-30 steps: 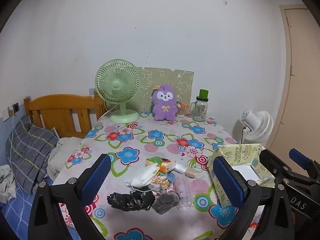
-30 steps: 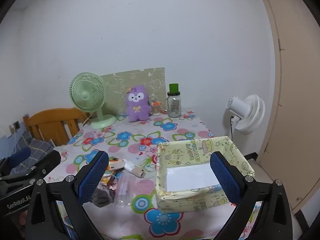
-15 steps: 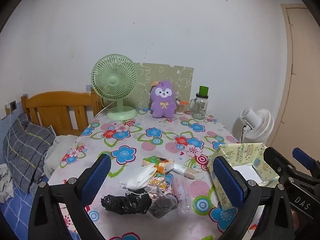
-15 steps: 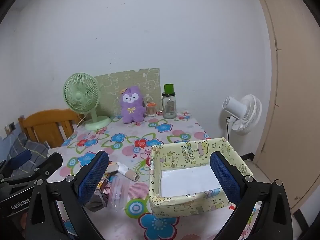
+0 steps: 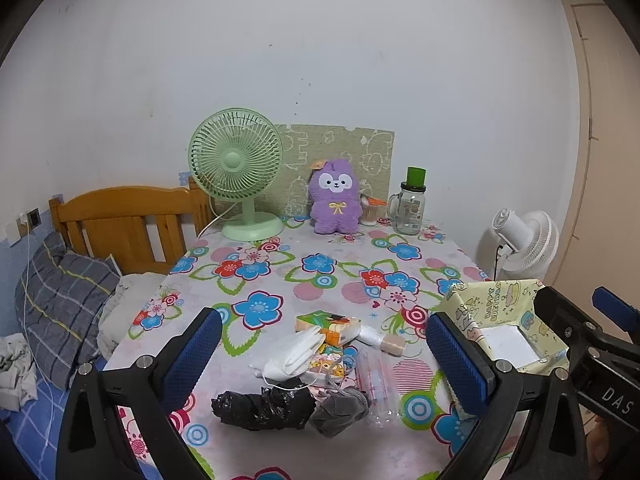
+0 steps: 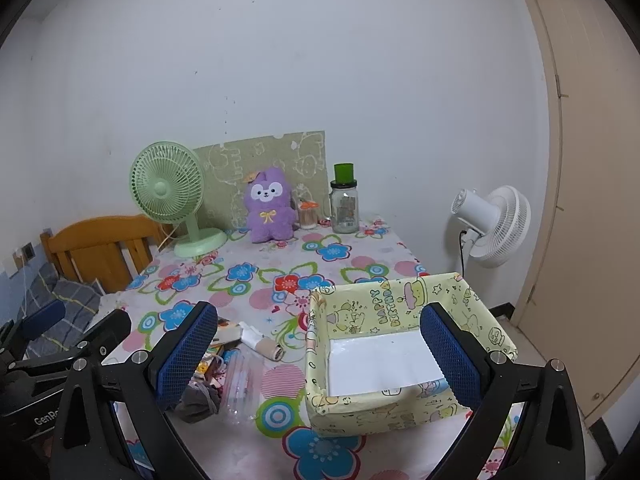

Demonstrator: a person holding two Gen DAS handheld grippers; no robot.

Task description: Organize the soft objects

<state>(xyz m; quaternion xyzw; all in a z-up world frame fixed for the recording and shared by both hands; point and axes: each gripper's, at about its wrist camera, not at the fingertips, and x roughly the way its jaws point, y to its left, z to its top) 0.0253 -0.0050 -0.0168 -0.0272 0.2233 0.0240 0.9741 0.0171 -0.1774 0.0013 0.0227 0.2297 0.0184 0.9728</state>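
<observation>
A heap of small soft items lies near the table's front edge: a white face mask [image 5: 295, 352], a crumpled black bag [image 5: 262, 405], a grey cloth lump [image 5: 339, 407] [image 6: 198, 400], a tissue pack [image 5: 328, 325] and clear plastic sleeves [image 5: 374, 380] [image 6: 240, 384]. A yellow cartoon-print box [image 6: 400, 316] [image 5: 492, 304] with a white bottom stands to their right, nothing in it. My left gripper [image 5: 320, 364] hovers open above the heap. Over the box's left part my right gripper [image 6: 318, 356] also stands open, holding nothing. A purple plush toy [image 5: 335, 198] [image 6: 269, 205] sits at the back.
A green desk fan [image 5: 236, 168] [image 6: 168, 192], a glass jar with green lid [image 5: 410, 210] [image 6: 345, 204] and a small cup stand at the back of the flowered table [image 5: 280, 272]. A wooden bed headboard [image 5: 120, 224] and pillow lie left; a white floor fan [image 6: 494, 226] stands right.
Both grippers have drawn back and risen a little, so the table and box look slightly smaller and farther. Nothing on the table has moved; both stay open.
</observation>
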